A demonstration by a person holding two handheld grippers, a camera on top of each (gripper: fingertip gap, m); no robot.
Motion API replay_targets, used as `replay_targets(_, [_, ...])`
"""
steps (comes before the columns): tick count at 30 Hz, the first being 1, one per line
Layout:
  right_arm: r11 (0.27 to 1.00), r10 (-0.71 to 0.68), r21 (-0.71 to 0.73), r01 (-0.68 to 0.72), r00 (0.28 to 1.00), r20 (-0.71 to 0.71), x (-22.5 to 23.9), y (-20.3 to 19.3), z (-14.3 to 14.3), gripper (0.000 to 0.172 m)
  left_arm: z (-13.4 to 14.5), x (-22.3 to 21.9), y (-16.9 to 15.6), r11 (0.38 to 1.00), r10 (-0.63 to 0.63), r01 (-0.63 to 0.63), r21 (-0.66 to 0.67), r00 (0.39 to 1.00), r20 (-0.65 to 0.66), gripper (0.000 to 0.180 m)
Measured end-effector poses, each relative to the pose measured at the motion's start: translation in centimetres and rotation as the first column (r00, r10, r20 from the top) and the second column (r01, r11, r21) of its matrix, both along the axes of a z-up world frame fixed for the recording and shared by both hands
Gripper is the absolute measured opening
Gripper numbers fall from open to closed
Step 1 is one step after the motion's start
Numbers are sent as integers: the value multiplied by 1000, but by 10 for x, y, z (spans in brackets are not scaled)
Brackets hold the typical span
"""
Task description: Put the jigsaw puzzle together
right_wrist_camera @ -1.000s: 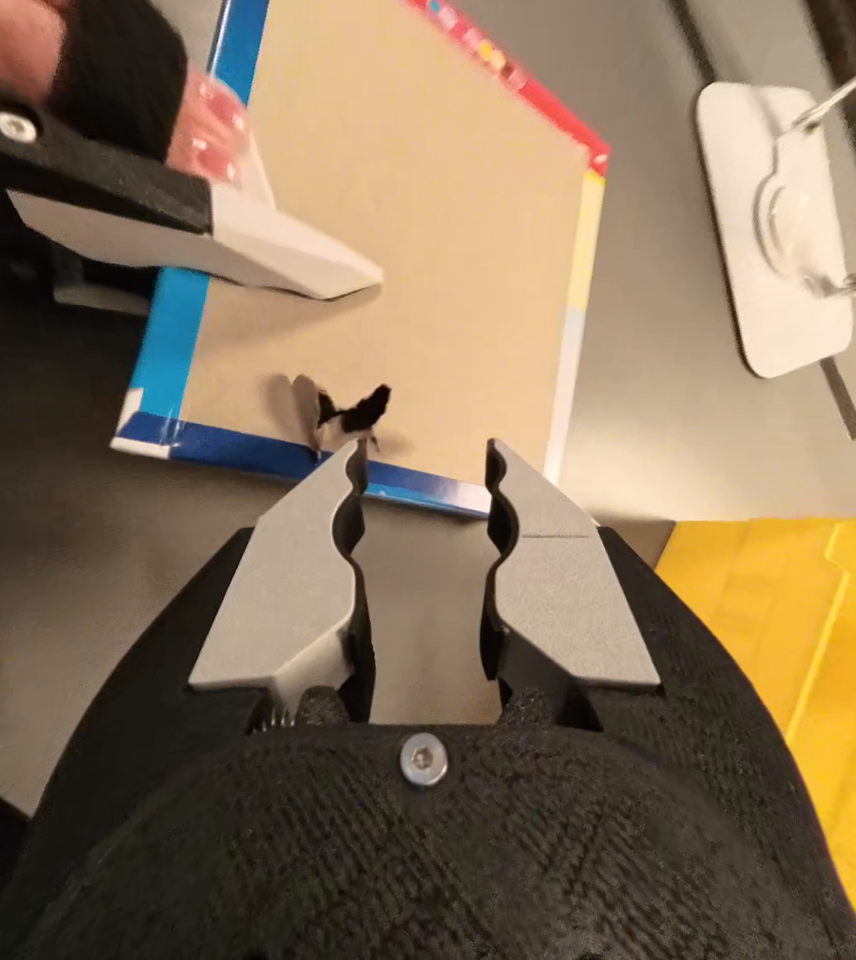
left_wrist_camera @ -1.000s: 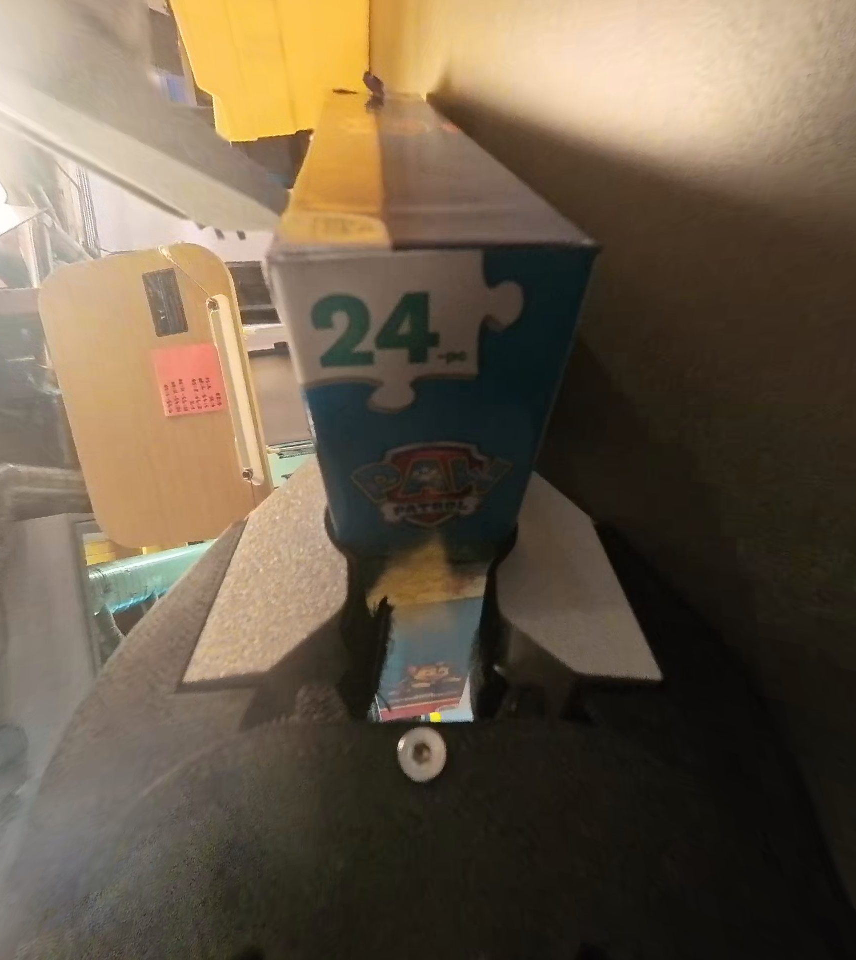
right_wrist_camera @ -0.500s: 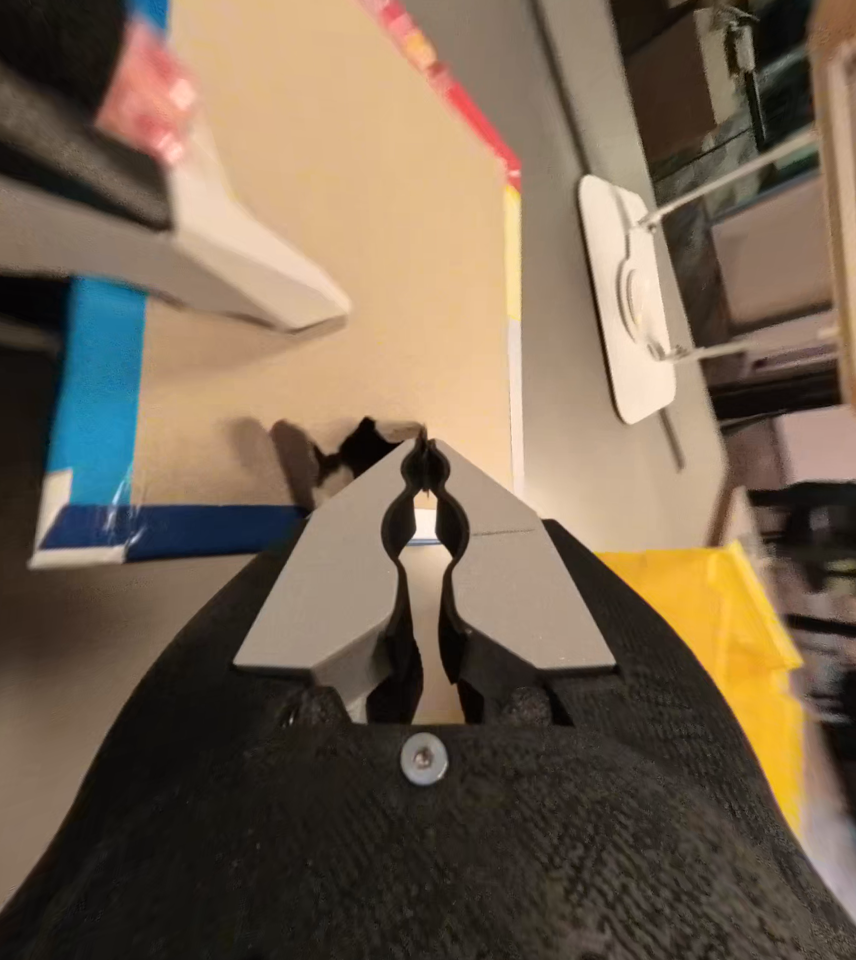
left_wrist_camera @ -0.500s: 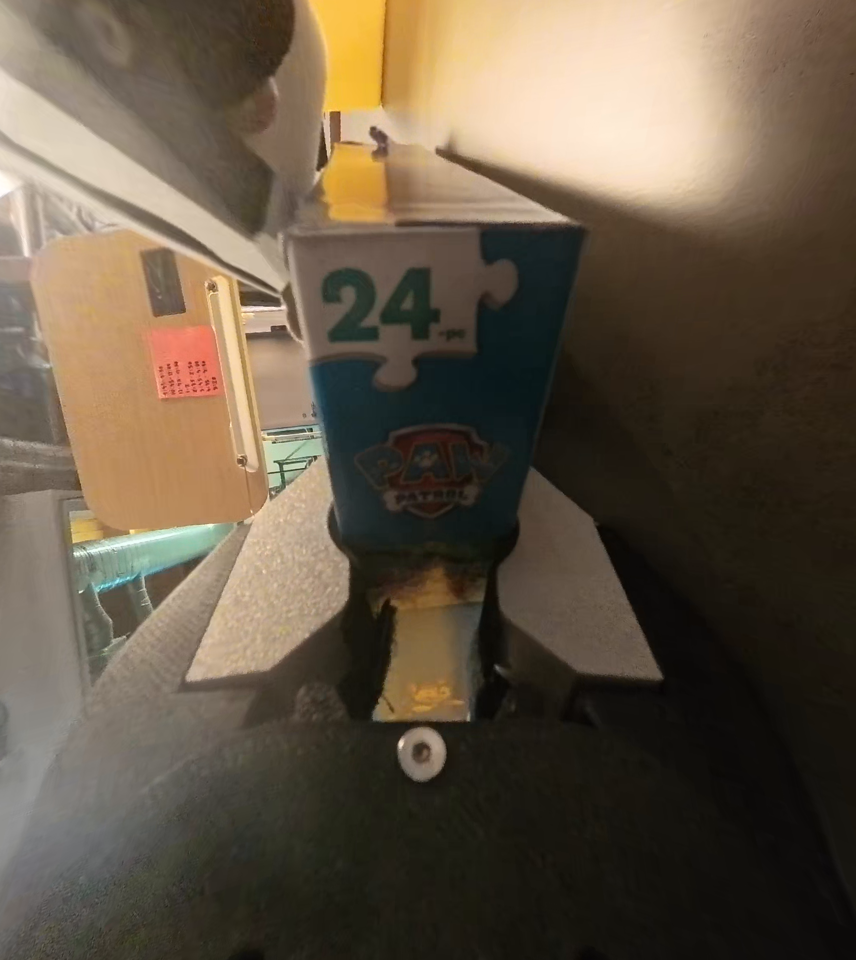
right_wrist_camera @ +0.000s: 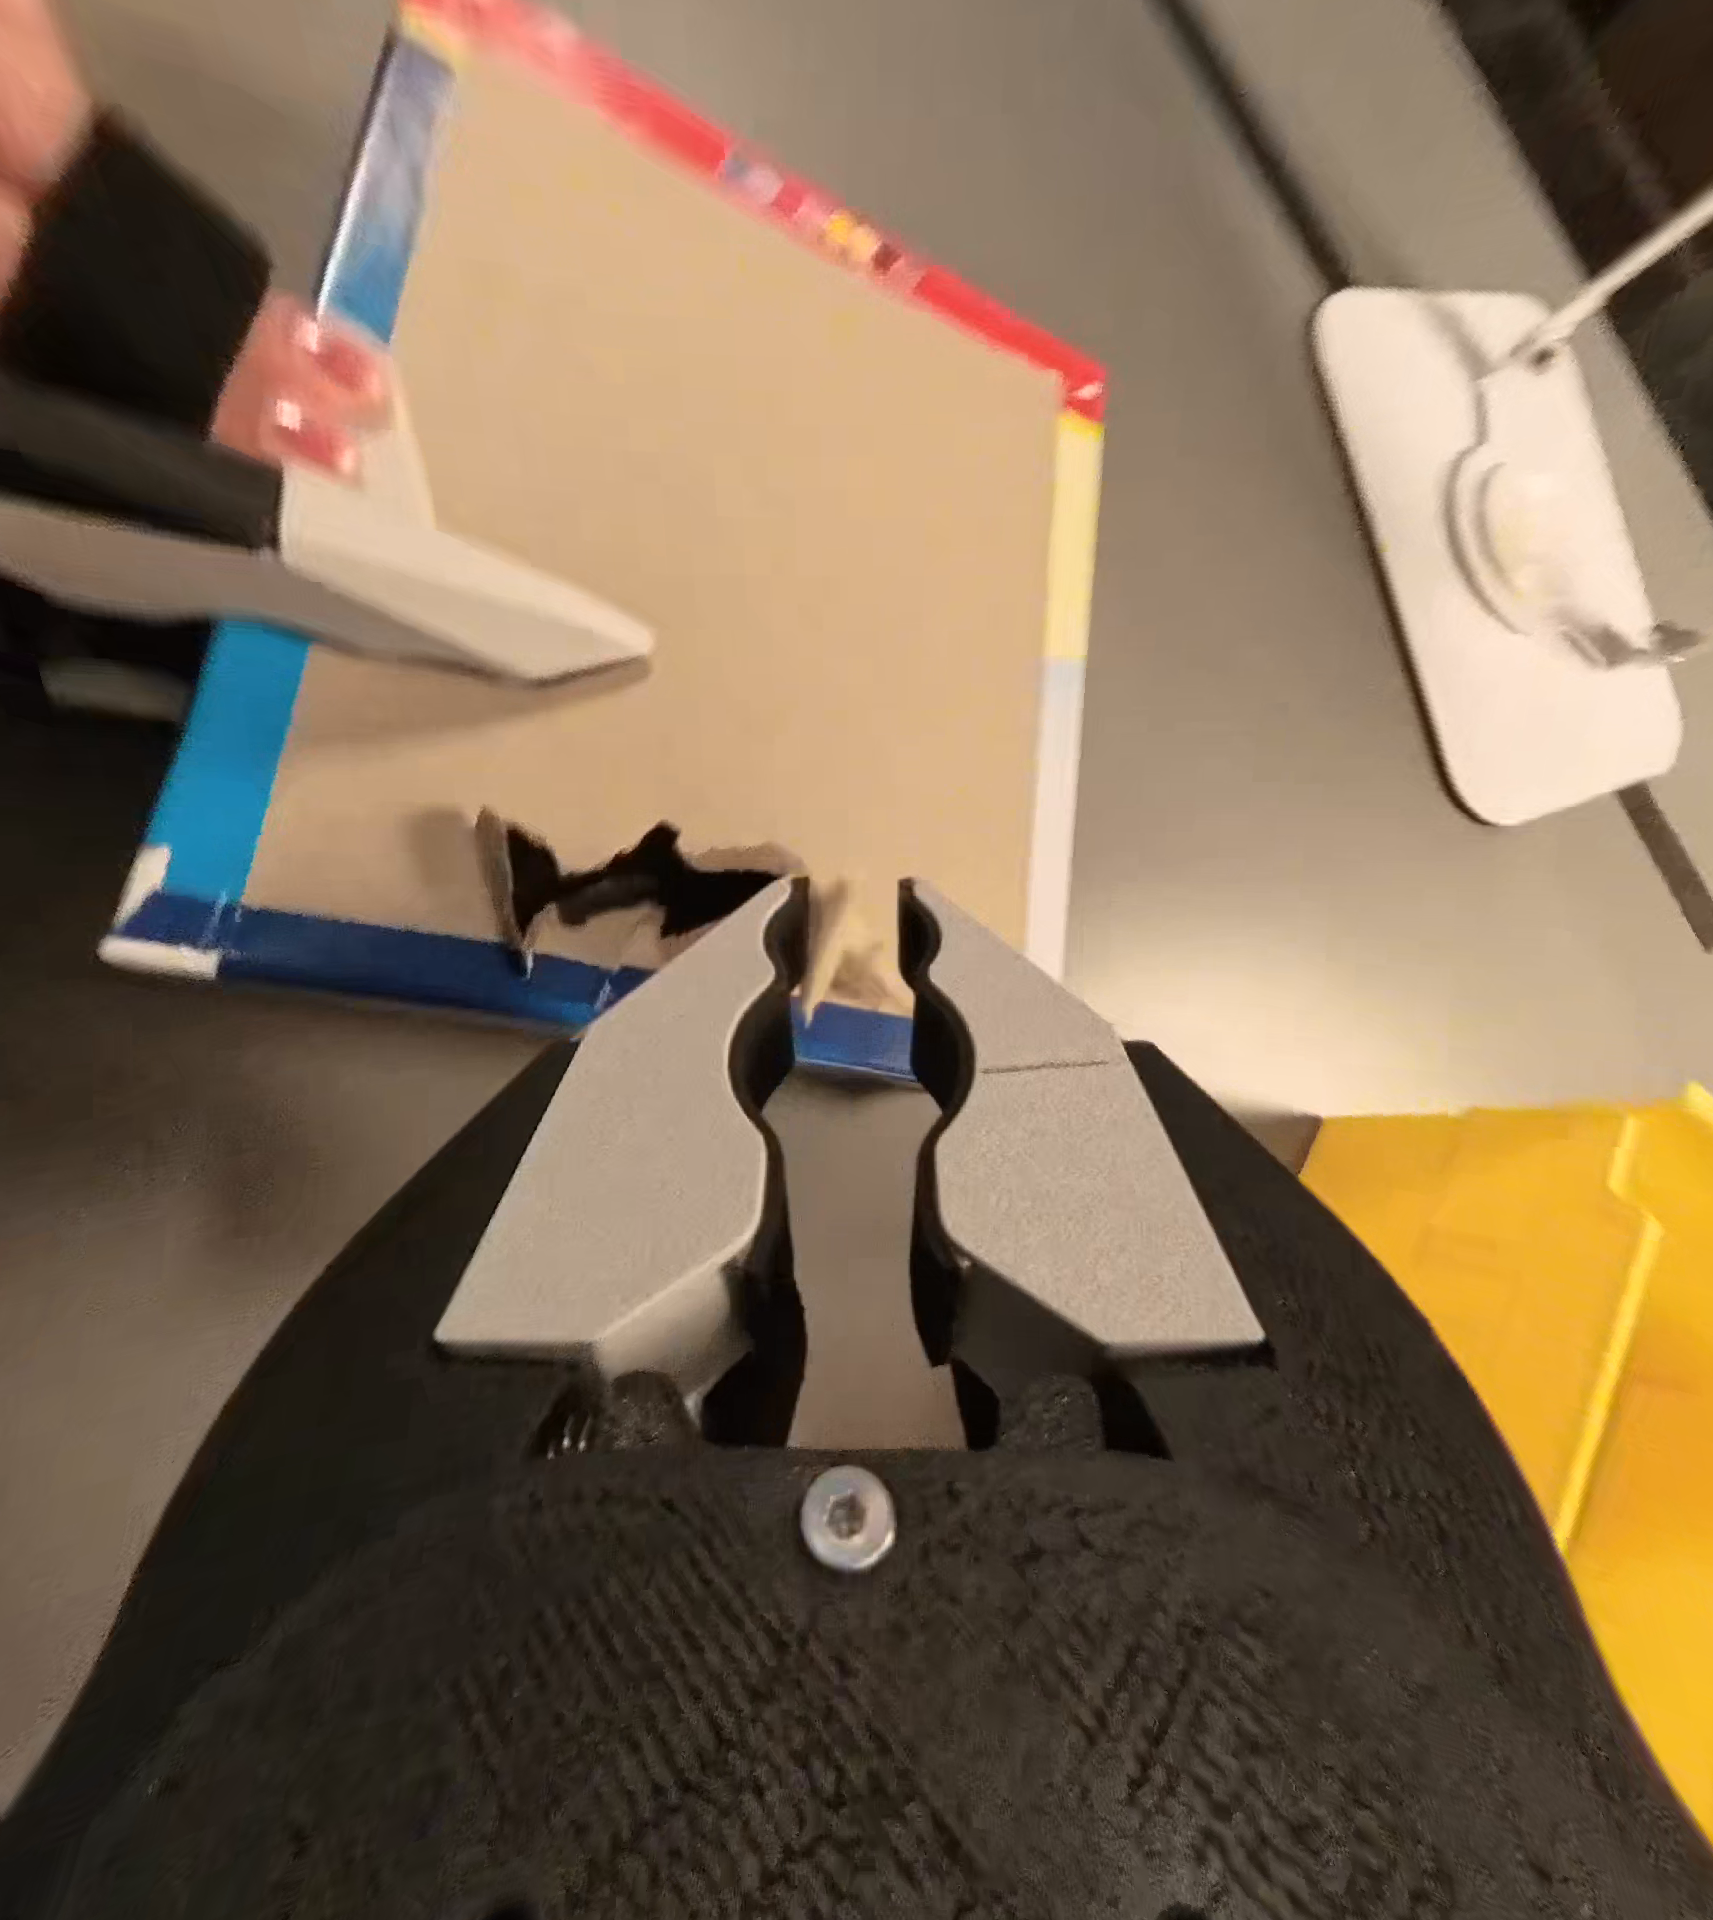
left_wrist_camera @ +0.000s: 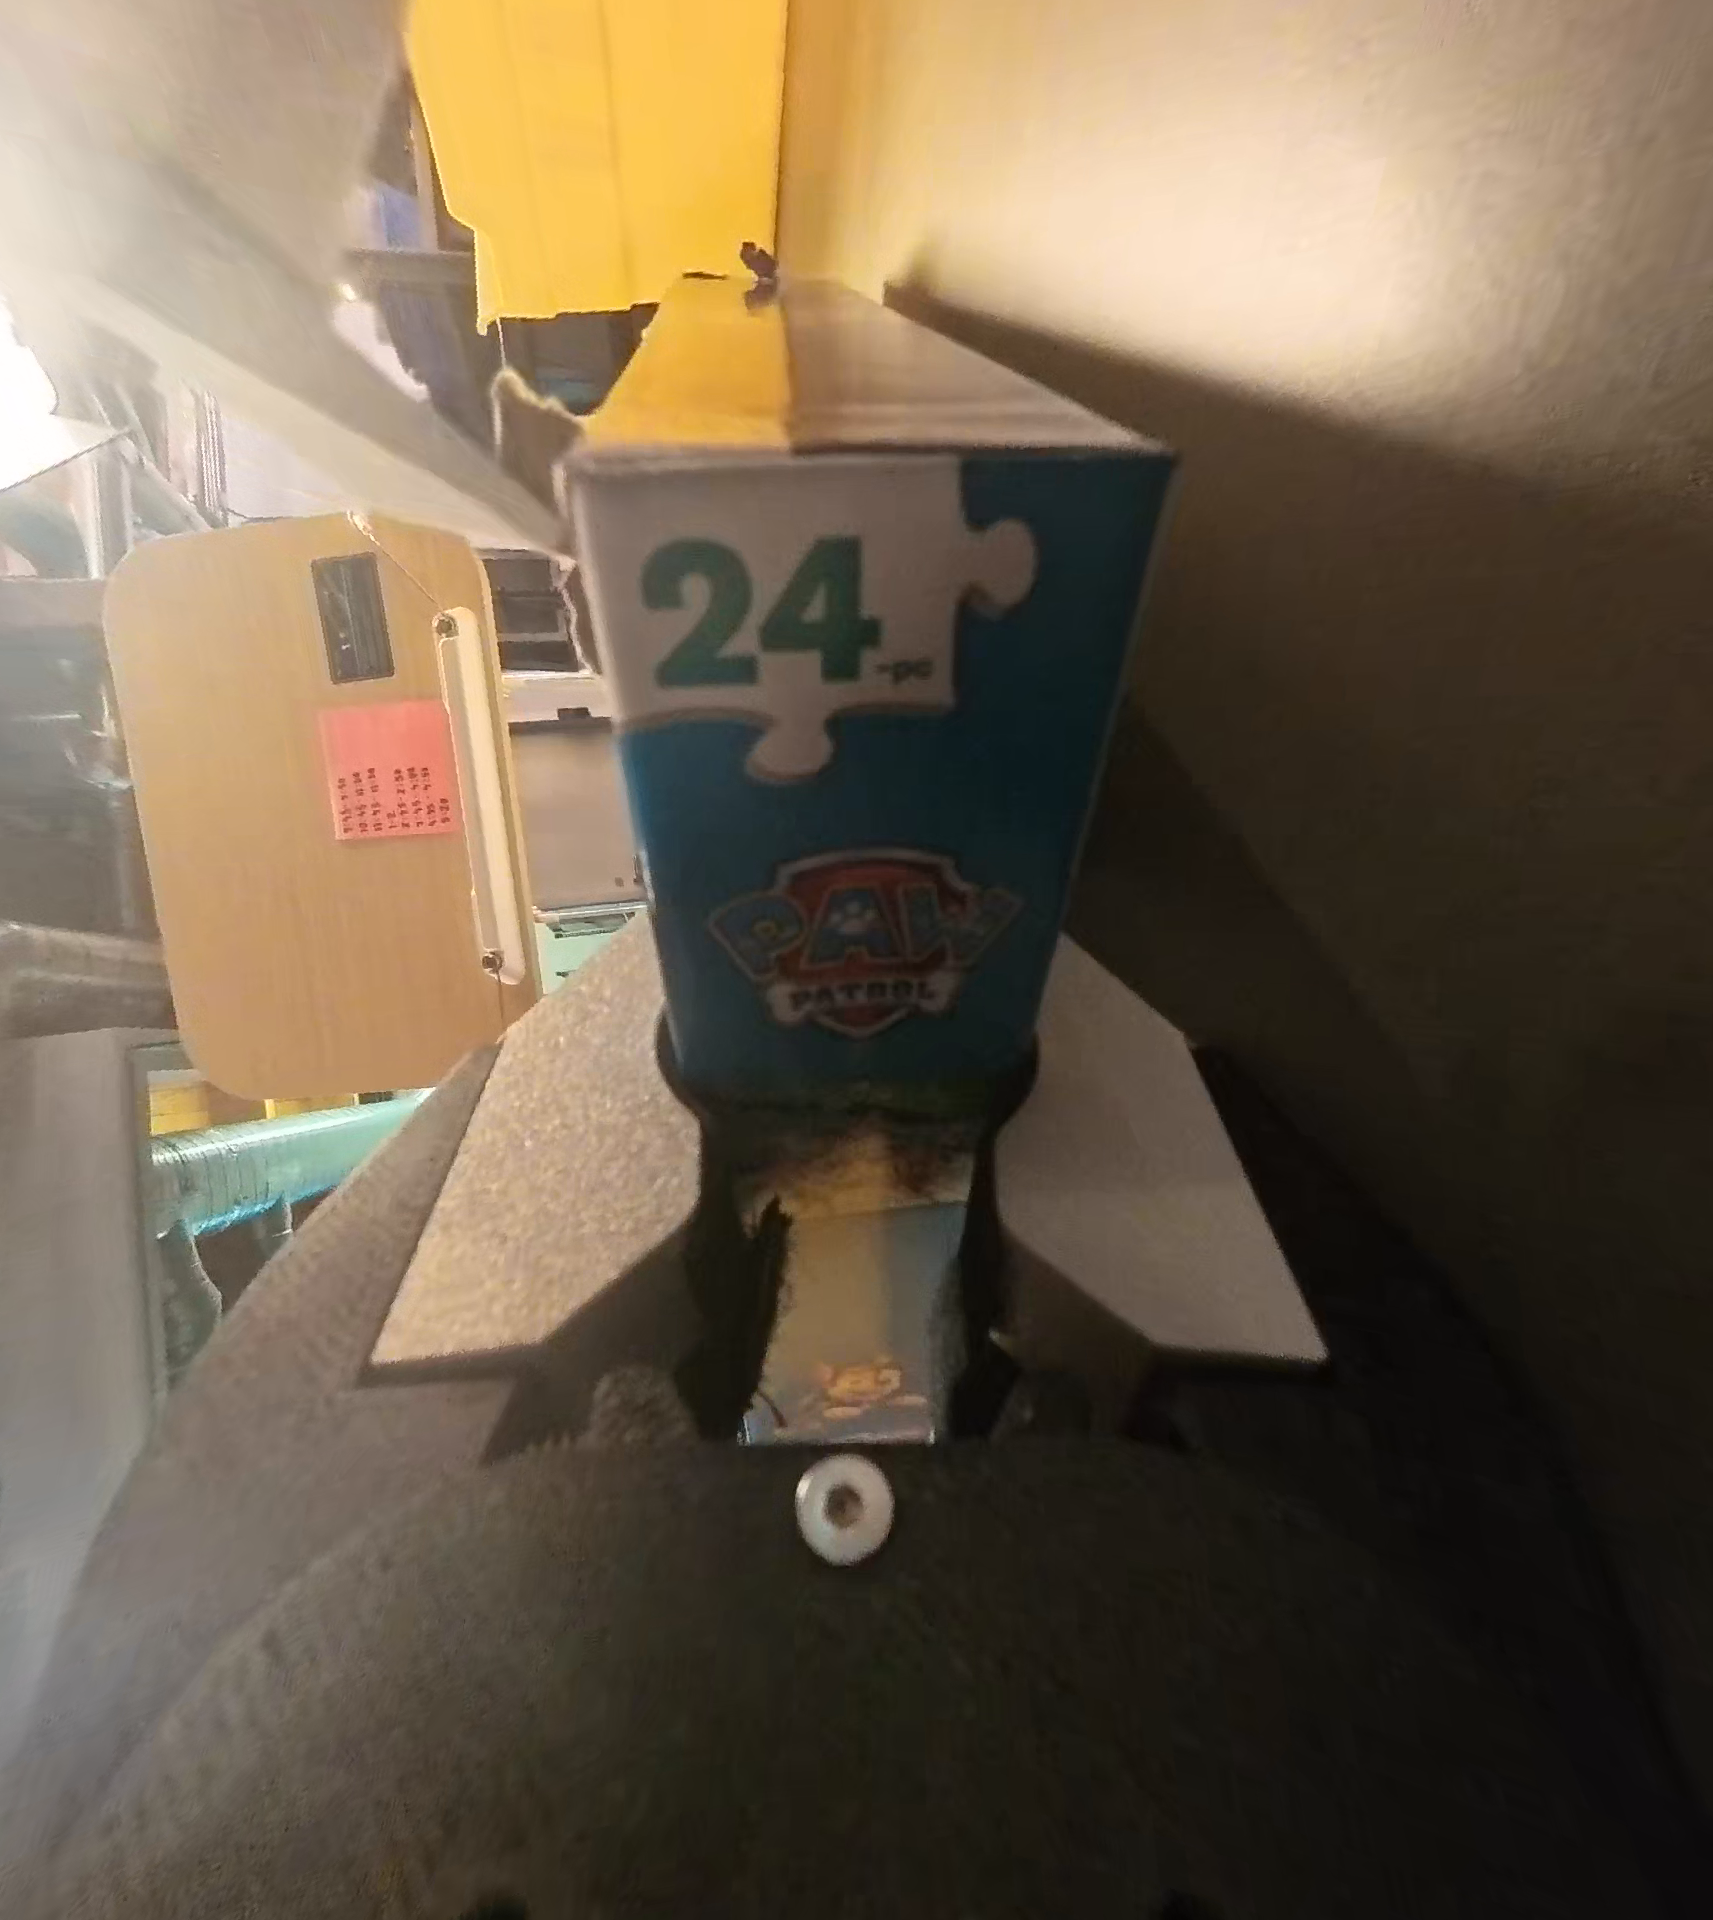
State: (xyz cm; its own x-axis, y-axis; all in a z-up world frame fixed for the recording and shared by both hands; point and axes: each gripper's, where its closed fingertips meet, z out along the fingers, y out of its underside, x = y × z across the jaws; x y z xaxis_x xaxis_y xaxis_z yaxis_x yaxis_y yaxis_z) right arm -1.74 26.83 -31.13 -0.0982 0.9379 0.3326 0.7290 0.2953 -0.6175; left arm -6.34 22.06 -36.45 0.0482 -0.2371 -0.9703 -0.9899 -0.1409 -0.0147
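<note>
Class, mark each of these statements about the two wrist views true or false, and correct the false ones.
1. The left gripper grips a blue puzzle box by its narrow end. True.
2. The brown cardboard face of the box is intact. False: a ragged torn hole gapes near its blue edge.
3. The right gripper has its fingers pressed together. False: a gap shows between them, with a torn cardboard flap standing in it.
4. A yellow bin lies to the right of the right gripper. True.

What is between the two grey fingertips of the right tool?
In the right wrist view, a torn beige cardboard flap of the blue puzzle box stands there.
</note>
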Motion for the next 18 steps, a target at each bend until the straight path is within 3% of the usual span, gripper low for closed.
replay_targets(3, [996,58,60,-65,990,125,0,-2,-20,22,0,-1,-1,1000,-11,11,-5,1000,-2,45])
replay_targets(6, [986,125,94,-141,980,154,-5,-8,-21,40,1,-2,-2,1000,-18,18,-3,1000,-3,45])
replay_targets(11, [934,241,194,-300,930,277,-17,-13,-39,51,3,-1,-3,998,-61,61,-13,998,-18,45])
replay_targets(14, [844,298,375,-384,916,268,-31,-9,-30,49,5,-3,-2,997,-72,72,-17,997,0,44])
replay_targets(18, [623,371,643,-446,892,259,-39,-14,-23,19,8,-7,-1,996,-86,87,-27,996,12,44])
